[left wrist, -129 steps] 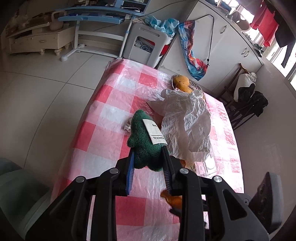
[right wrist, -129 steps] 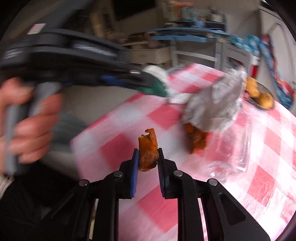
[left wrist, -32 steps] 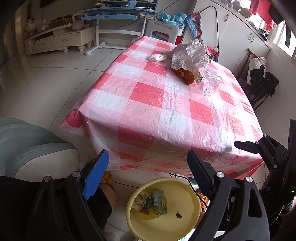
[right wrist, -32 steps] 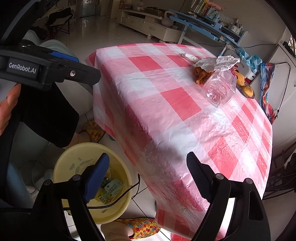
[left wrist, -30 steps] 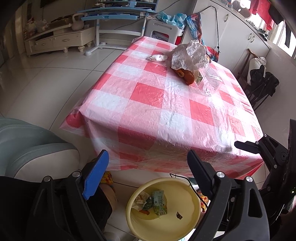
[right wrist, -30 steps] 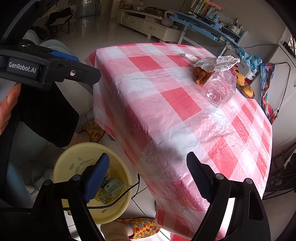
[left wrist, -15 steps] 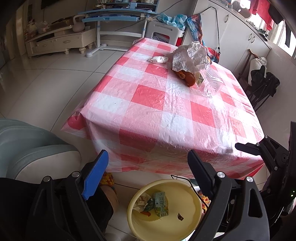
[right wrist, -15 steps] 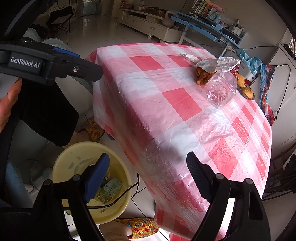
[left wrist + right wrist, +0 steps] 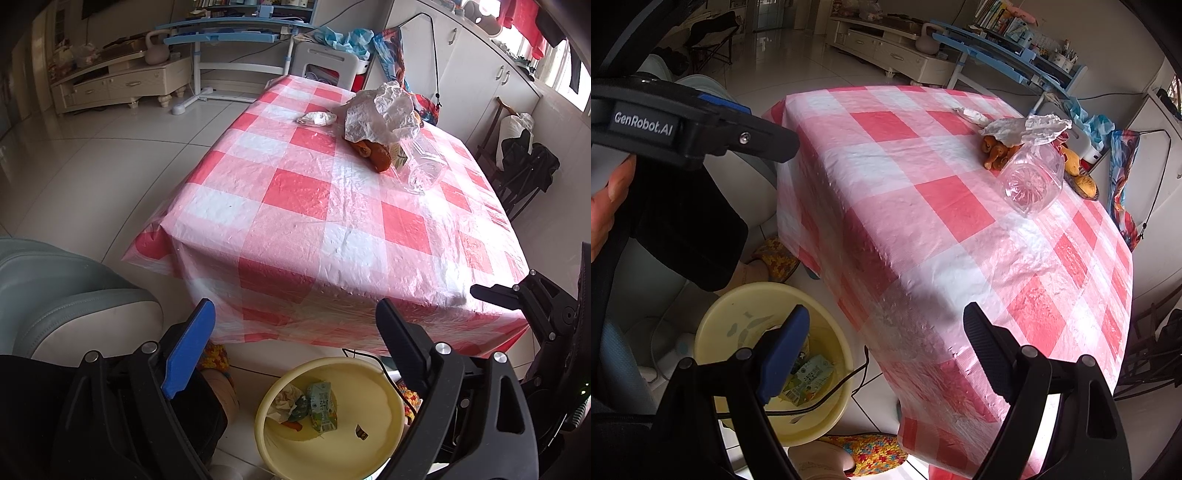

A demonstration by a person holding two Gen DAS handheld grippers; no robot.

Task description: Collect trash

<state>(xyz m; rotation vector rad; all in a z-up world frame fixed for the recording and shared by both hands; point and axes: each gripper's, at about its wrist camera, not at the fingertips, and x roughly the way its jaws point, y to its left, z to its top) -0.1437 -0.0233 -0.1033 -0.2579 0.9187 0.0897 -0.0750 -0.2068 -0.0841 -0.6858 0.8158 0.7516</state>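
Both tongs gape wide and hold nothing — the left gripper (image 9: 295,339) and right gripper (image 9: 882,343) hover over the yellow bin (image 9: 373,424) on the floor, scraps inside; a crumpled white wrapper (image 9: 380,114) and clear bottle (image 9: 1032,182) lie on the checked table (image 9: 332,229)

"GenRobot.AI" in white on the left gripper (image 9: 768,142) body
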